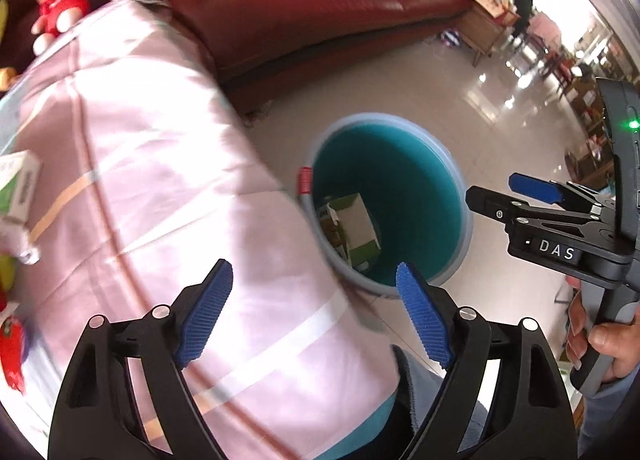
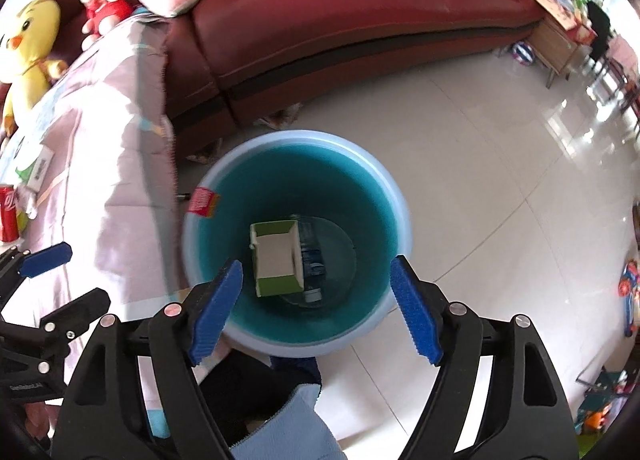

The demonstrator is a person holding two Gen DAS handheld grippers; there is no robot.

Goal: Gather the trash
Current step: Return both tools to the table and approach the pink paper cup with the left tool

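A light-blue bin (image 2: 224,167) with a teal inside stands on the floor beside the cloth-covered table. In it lie a green-and-white carton (image 2: 276,260) and a clear plastic bottle (image 2: 316,264). My right gripper (image 2: 316,308) hangs open right above the bin's mouth, with nothing between its pads. My left gripper (image 1: 316,312) is open and empty over the table's edge, with the bin (image 1: 460,187) just beyond it. Each view catches the other gripper: the right one (image 1: 494,189), the left one (image 2: 76,280). On the table stand another green-and-white carton (image 1: 16,187) and a red can (image 2: 8,215).
A pink quilted cloth (image 1: 160,179) covers the table on the left. Behind the bin runs a dark-red sofa (image 2: 360,19) with plush toys (image 2: 28,39) and boxes on it. Glossy tiled floor (image 2: 500,179) spreads to the right, towards a wooden side table (image 2: 560,35).
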